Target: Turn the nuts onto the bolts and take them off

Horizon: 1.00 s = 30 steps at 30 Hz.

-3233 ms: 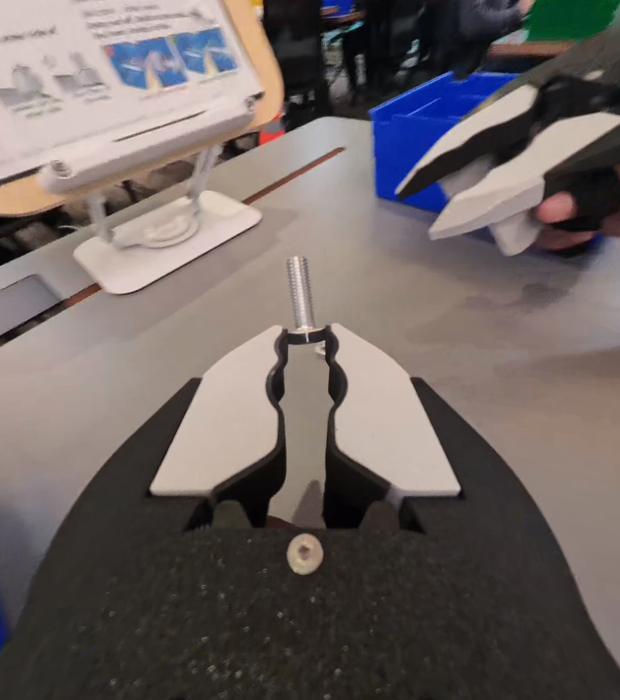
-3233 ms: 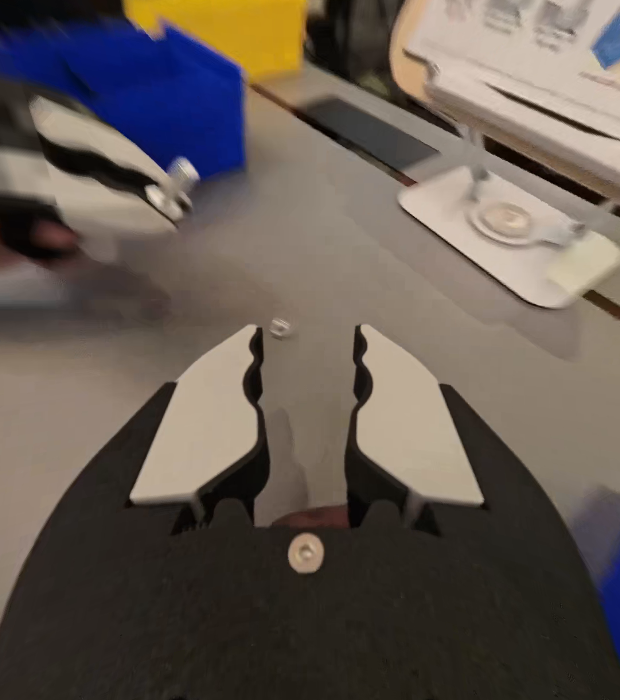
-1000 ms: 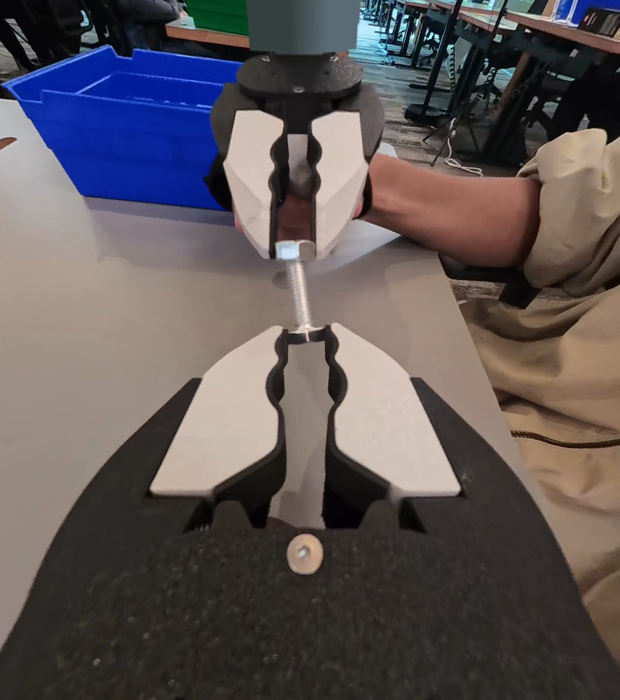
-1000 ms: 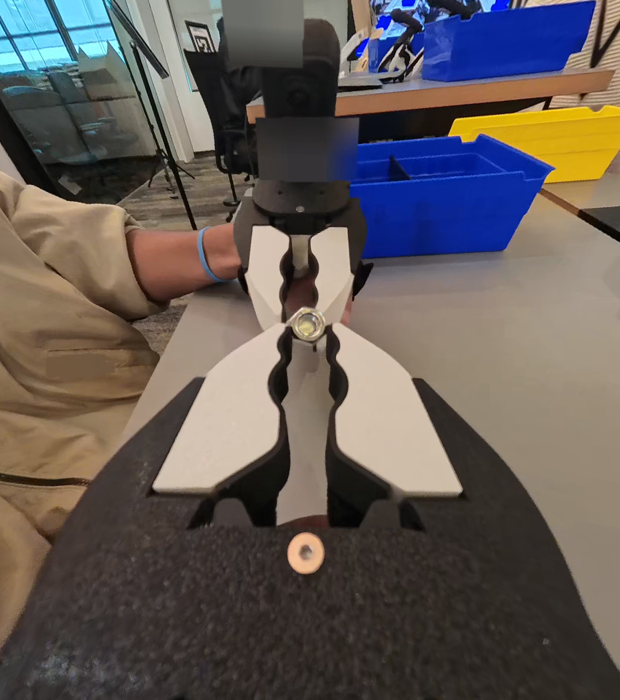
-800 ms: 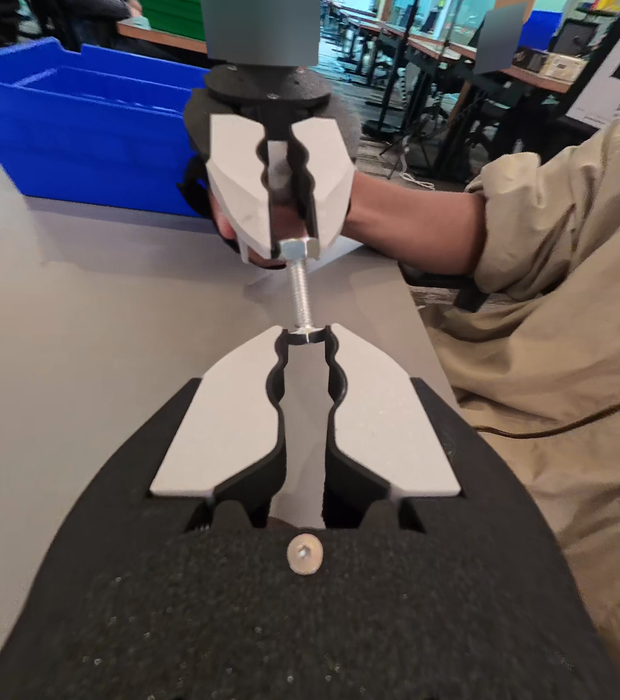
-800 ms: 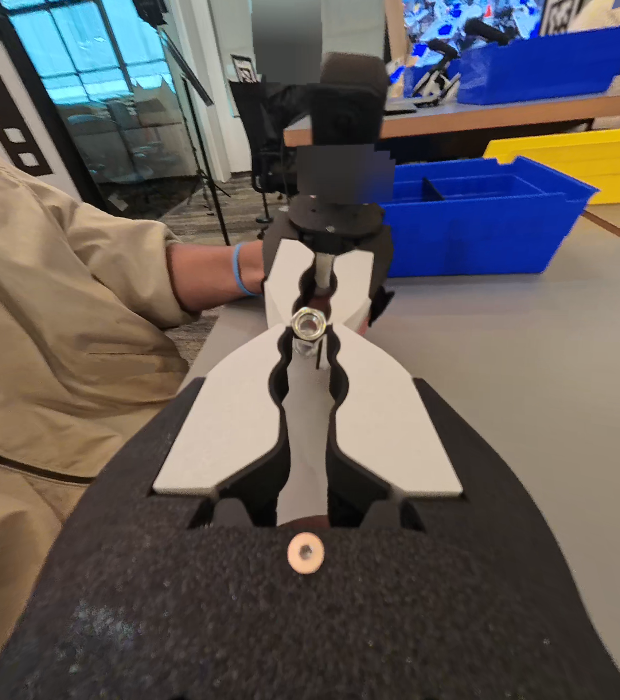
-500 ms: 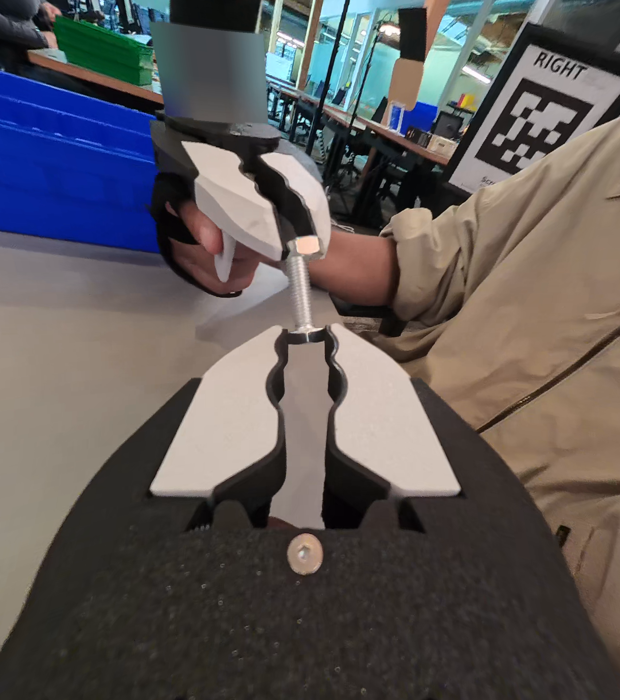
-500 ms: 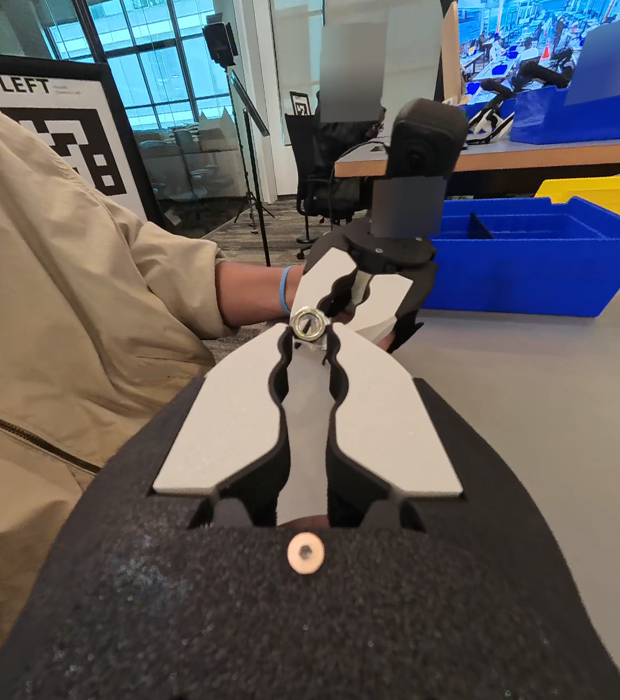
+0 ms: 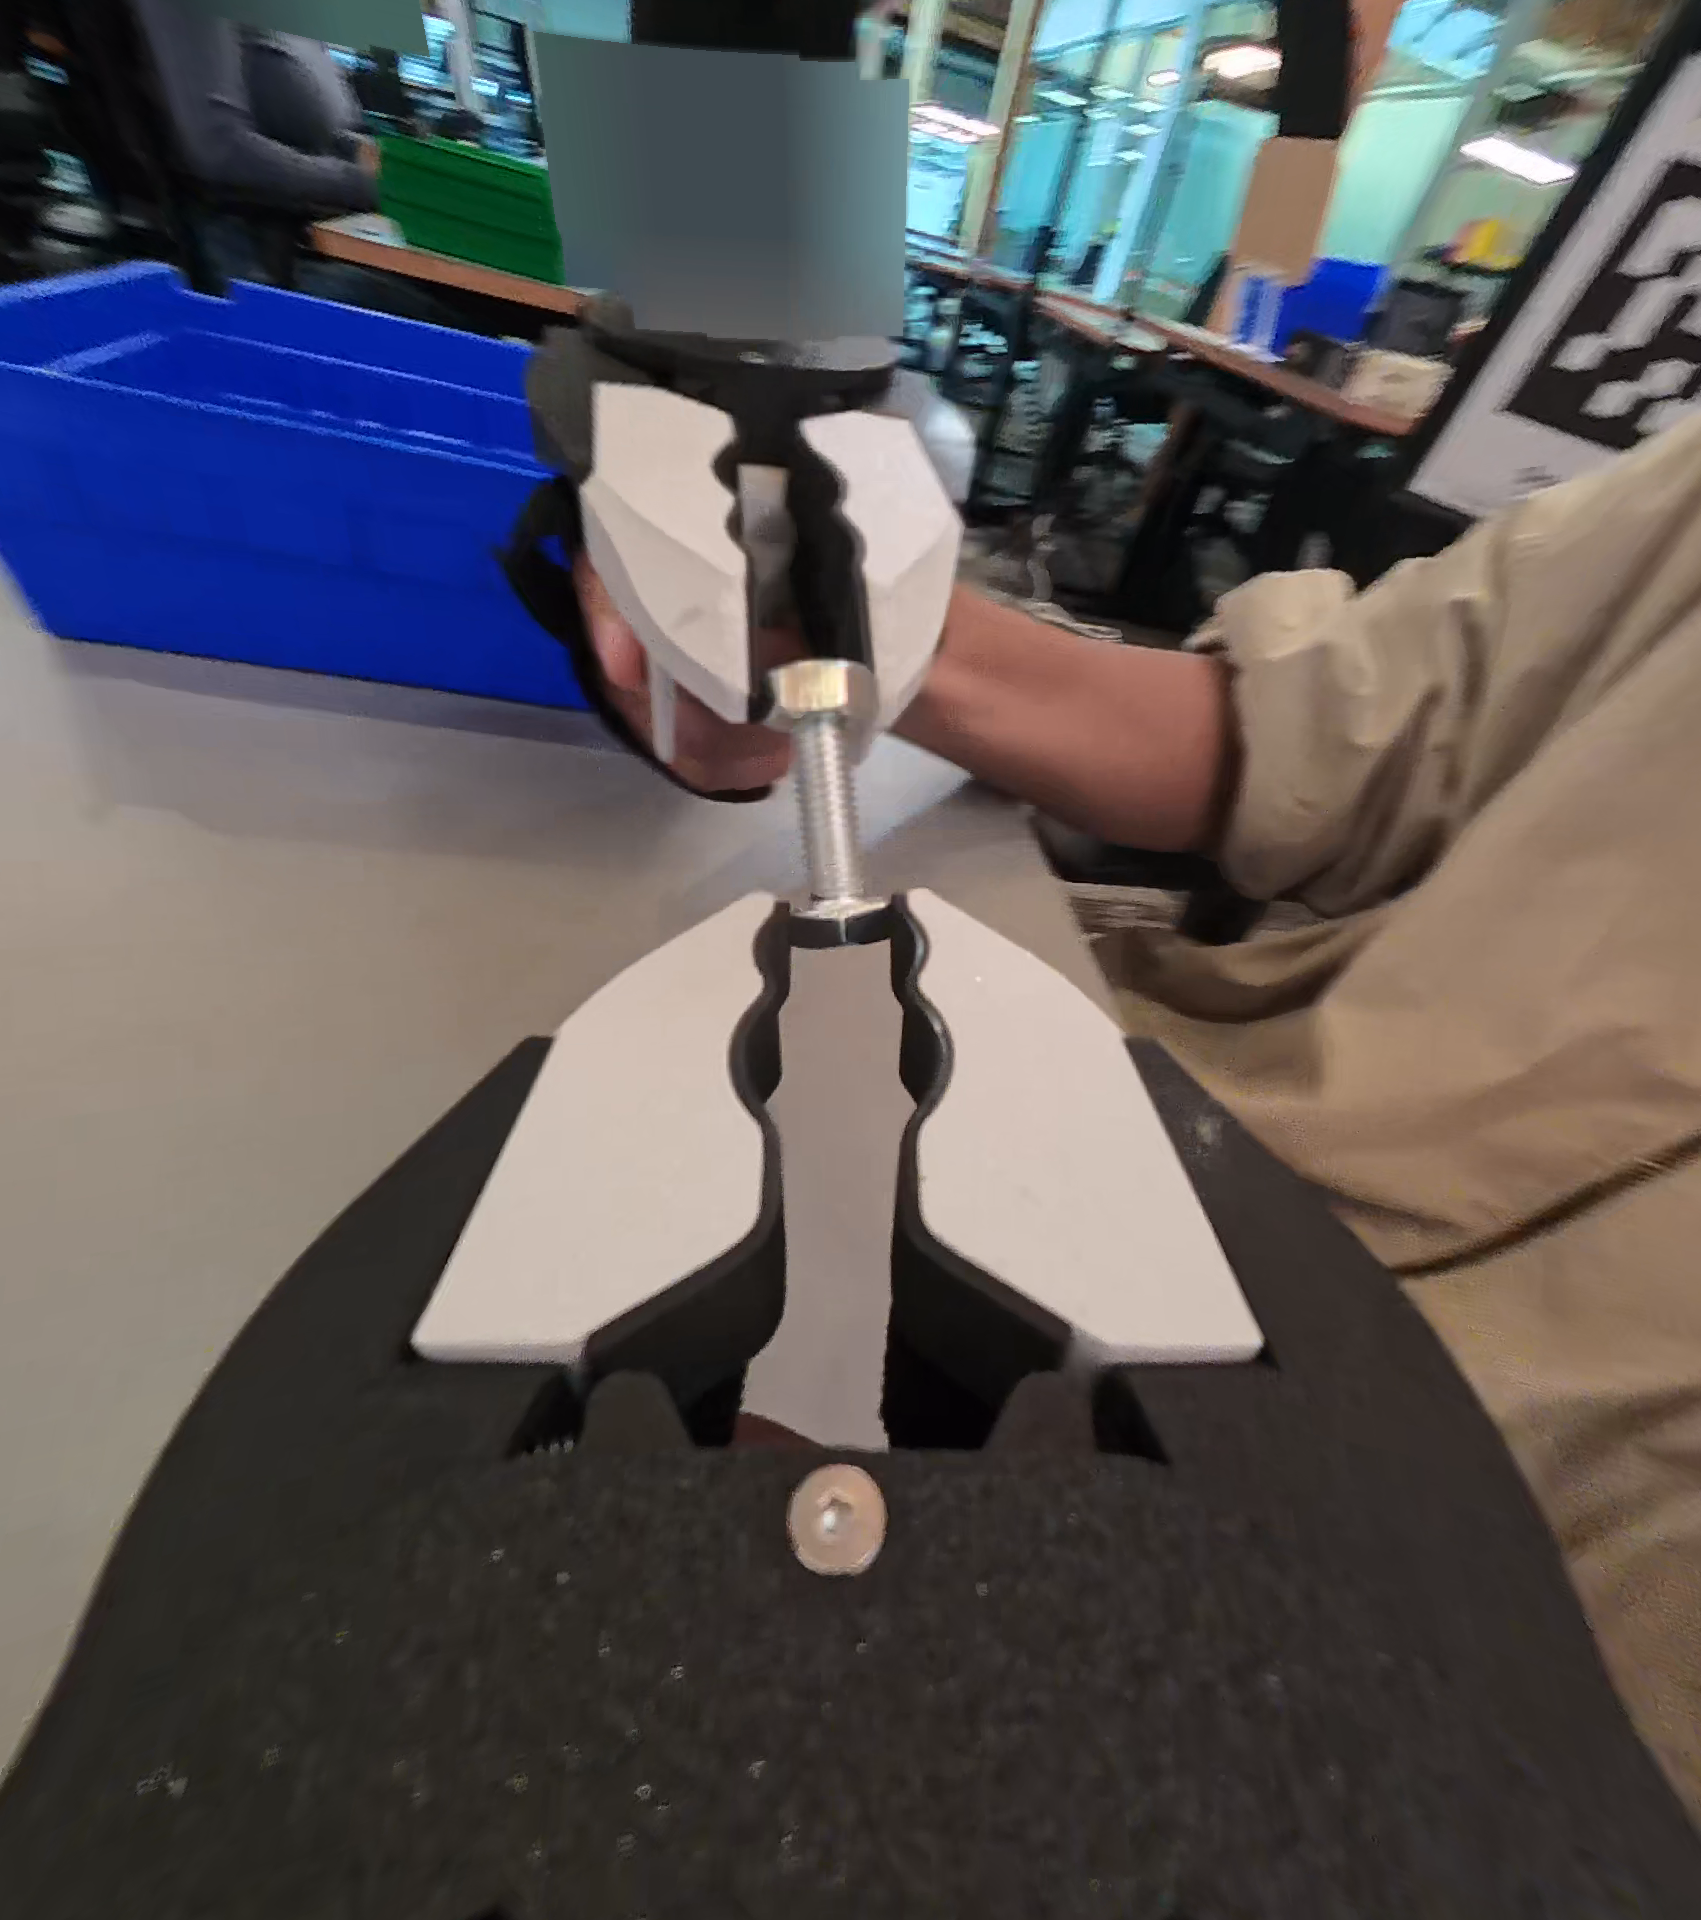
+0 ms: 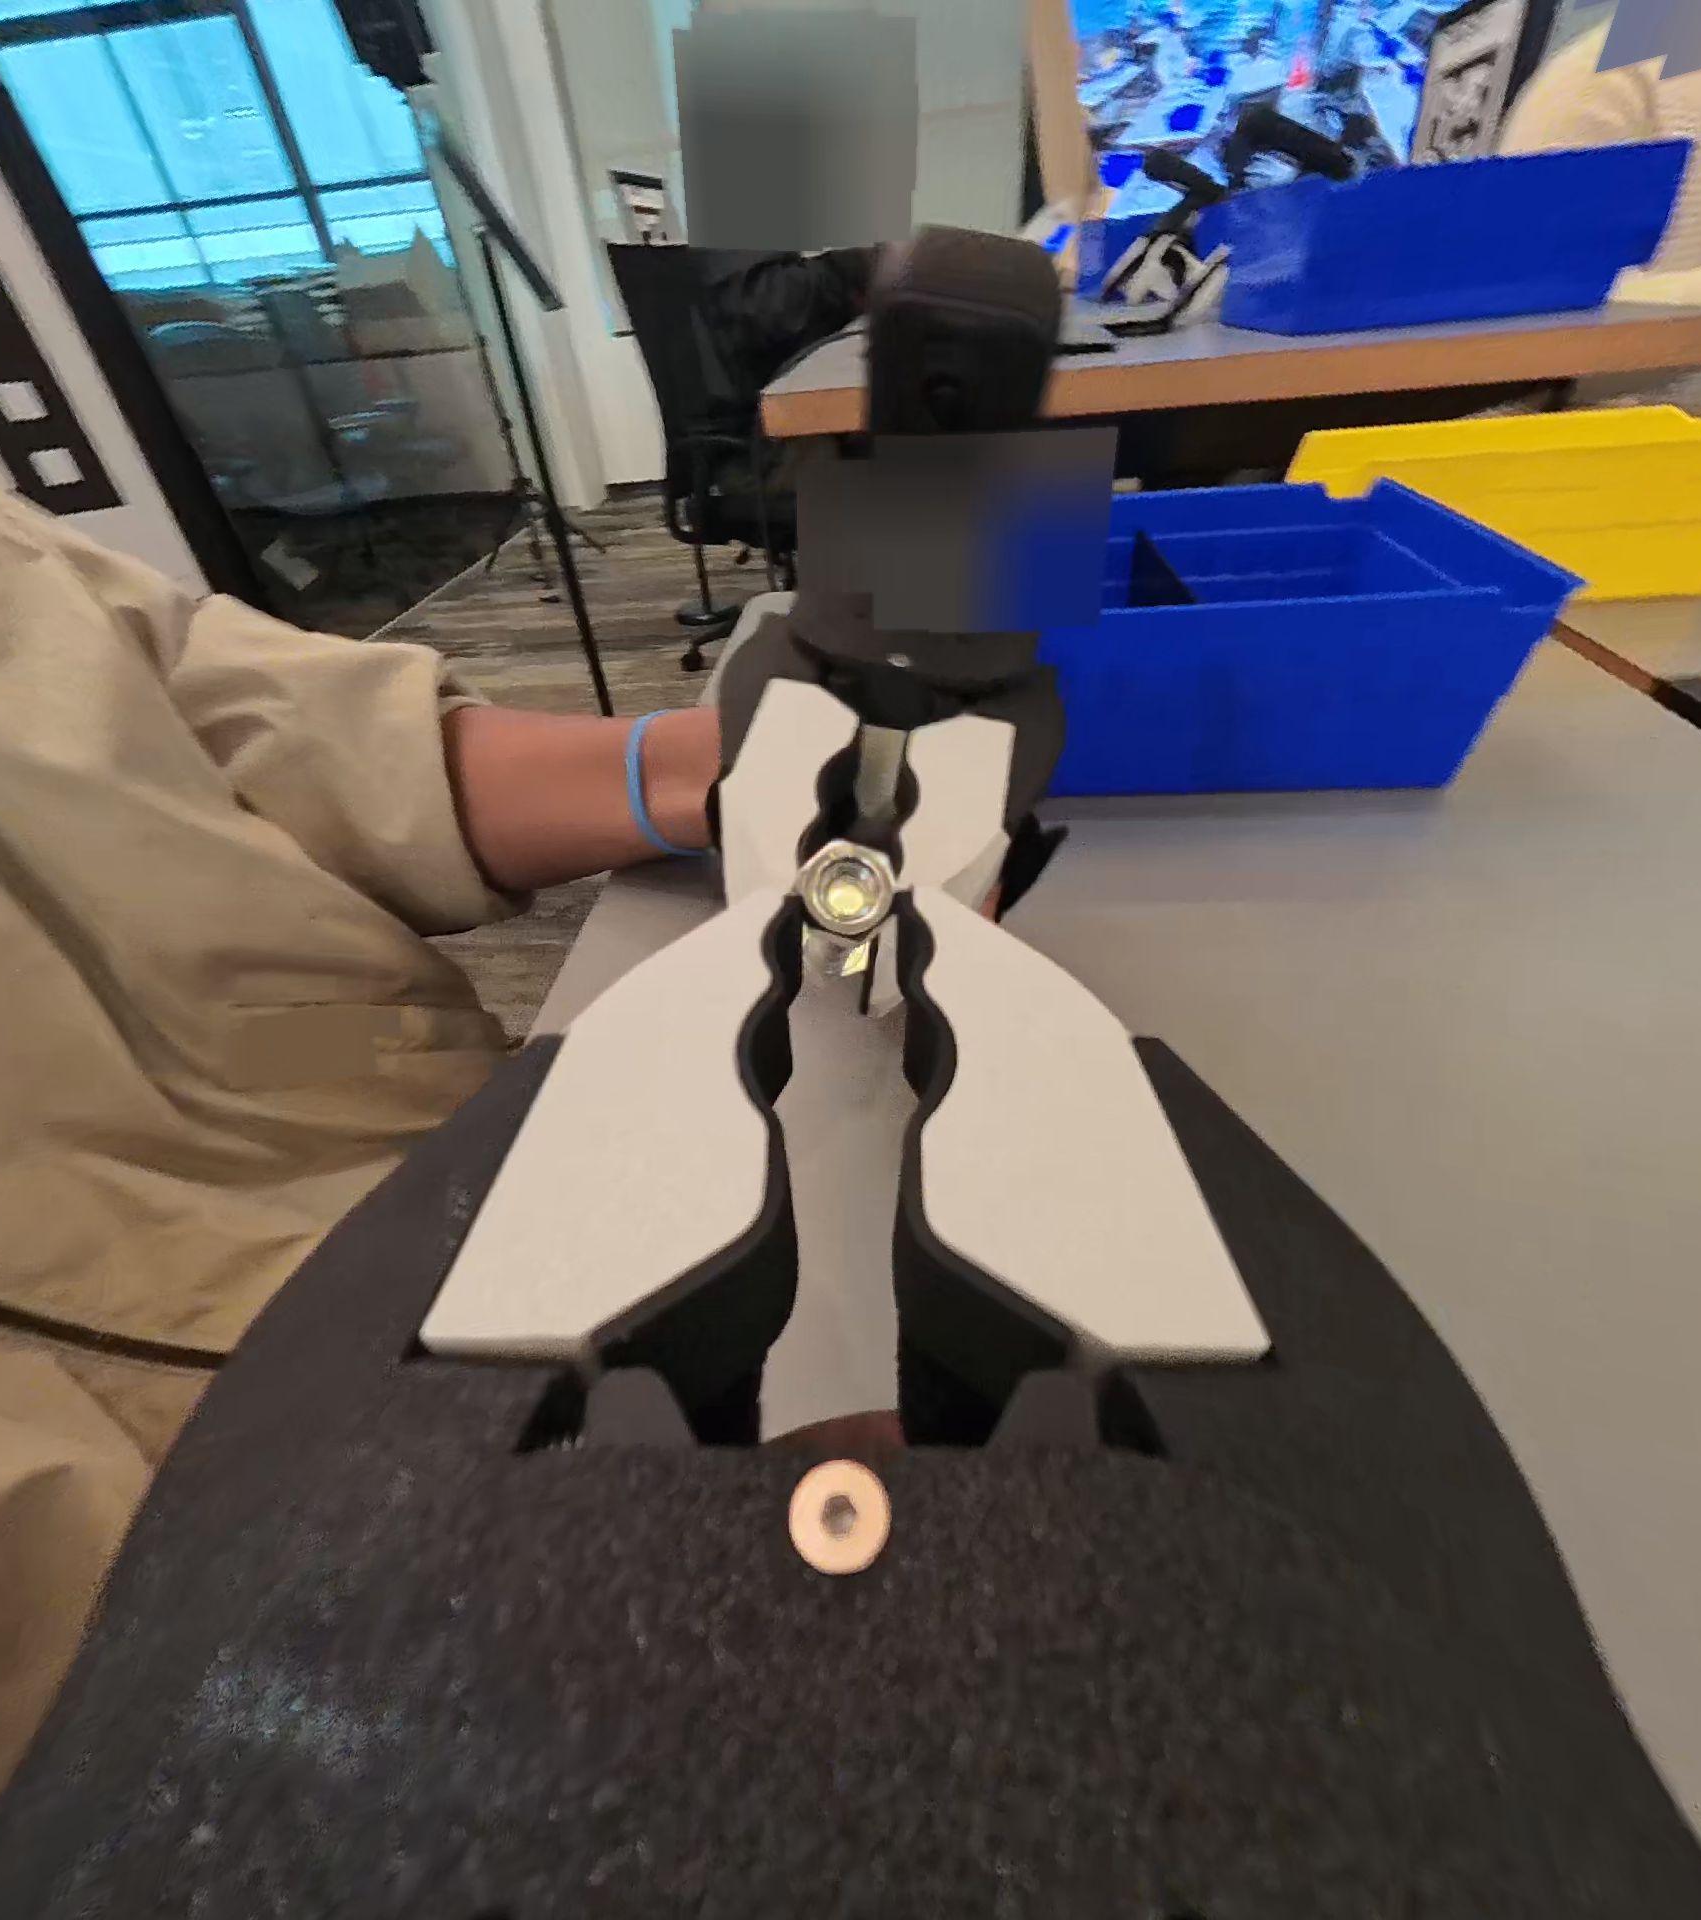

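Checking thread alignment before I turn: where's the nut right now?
The nut sits pinched in the right gripper tips, on the far end of the bolt whose head the left gripper clamps, above the table edge.

The silver bolt (image 9: 828, 831) has its hex head pinched between the left fingers' tips, threaded shank pointing straight ahead. The steel hex nut (image 9: 818, 693) sits on the shank's far end, clamped between the right fingers' tips.
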Available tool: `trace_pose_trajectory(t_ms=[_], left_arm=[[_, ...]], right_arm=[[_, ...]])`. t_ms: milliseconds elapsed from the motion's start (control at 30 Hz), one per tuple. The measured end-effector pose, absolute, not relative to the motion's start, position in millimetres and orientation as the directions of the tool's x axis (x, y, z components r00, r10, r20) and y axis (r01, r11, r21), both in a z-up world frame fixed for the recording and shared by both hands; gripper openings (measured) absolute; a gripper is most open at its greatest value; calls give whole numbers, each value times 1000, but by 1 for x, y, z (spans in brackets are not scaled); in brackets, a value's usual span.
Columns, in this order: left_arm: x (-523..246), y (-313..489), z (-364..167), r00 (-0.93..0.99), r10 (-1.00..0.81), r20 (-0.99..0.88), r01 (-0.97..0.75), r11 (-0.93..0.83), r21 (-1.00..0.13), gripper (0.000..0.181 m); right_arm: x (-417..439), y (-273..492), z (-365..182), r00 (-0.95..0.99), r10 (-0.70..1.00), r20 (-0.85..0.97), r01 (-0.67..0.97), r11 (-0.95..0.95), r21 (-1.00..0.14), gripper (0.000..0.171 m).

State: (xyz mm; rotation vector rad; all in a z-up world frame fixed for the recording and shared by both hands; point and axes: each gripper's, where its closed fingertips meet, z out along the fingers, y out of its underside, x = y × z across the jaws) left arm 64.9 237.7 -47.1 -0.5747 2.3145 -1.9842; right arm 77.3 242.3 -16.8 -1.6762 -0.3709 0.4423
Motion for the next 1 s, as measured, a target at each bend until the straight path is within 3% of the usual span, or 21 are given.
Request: trace_pose_trajectory(t_ms=[300, 533, 1000], left_arm=[[120, 255, -57, -720, -693, -34, -150, 202, -968, 18], [140, 269, -60, -481, -829, -287, -107, 380, -919, 18], [140, 268, -63, -543, -827, -143, -163, 271, -949, 18]], right_arm=[[125, 258, -24, 938, 223, -264, -210, -241, -948, 17], [140, 266, -26, 897, 53, -438, -413, -251, -876, 17], [137, 270, -27, 917, 17, -398, -378, -276, -884, 26]])
